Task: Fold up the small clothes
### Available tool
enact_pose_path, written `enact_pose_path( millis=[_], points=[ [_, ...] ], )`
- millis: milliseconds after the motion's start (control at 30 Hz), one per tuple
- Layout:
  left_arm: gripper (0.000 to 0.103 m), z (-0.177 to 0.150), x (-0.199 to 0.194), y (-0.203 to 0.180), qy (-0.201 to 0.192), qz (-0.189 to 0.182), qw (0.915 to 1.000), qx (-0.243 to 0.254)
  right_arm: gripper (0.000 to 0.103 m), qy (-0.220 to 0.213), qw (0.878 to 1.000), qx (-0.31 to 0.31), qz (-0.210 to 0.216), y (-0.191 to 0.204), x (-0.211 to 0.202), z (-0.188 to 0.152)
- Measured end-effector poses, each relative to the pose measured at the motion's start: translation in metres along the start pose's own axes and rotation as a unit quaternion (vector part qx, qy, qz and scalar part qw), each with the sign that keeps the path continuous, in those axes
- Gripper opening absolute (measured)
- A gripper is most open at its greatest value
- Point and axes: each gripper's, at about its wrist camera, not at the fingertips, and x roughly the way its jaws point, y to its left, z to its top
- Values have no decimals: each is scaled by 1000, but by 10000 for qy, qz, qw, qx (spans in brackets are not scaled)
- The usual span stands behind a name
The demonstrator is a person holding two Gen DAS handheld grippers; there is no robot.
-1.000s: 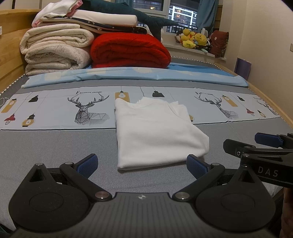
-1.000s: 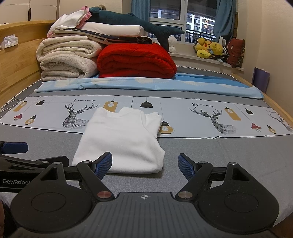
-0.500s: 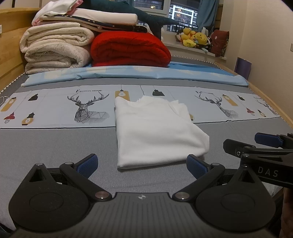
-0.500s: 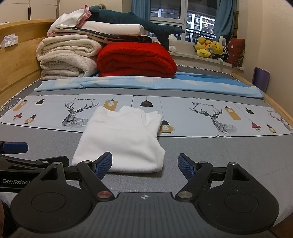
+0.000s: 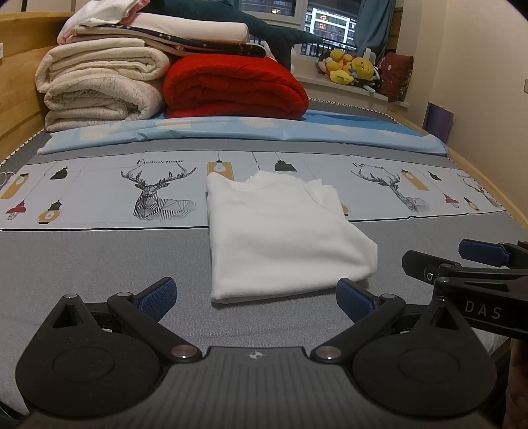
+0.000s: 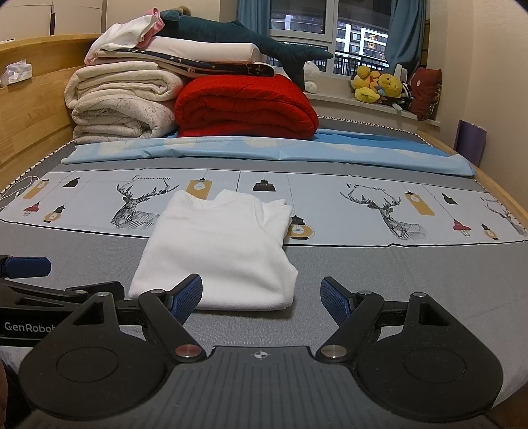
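A folded white garment [image 5: 277,237] lies flat on the bed [image 5: 82,264], near the middle of its near edge, half on the grey mattress cover and half on a pale printed sheet [image 5: 99,194] with deer and lantern motifs that runs across the bed from side to side. The left gripper [image 5: 255,298] hovers just short of the garment's near edge, its blue-padded fingers [image 5: 156,297] spread wide with nothing between them. The right gripper [image 6: 260,297] sits beside it, its fingers likewise apart and empty, one pad [image 6: 188,297] overlapping the garment's near edge in view; whether it touches cannot be told. Beyond the printed sheet a light blue sheet [image 6: 264,148] spans the bed. At the far edge stand a stack of cream blankets [image 6: 118,102] toward the left corner and a folded red quilt [image 6: 244,105] beside it, with a dark plush shark [image 6: 237,36] on top. A wooden frame [image 6: 29,109] borders the left side. Yellow plush toys [image 6: 376,85] rest on the windowsill below a night-dark window with blue curtains [image 6: 404,29].
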Motion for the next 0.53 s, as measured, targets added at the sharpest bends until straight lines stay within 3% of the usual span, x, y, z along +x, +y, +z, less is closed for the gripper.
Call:
enact_pose_path(
  millis=[533],
  points=[
    [103,-1,3,-1,14,-16,10000,-8,80,1,10000,-4,3,0,0,1]
  ],
)
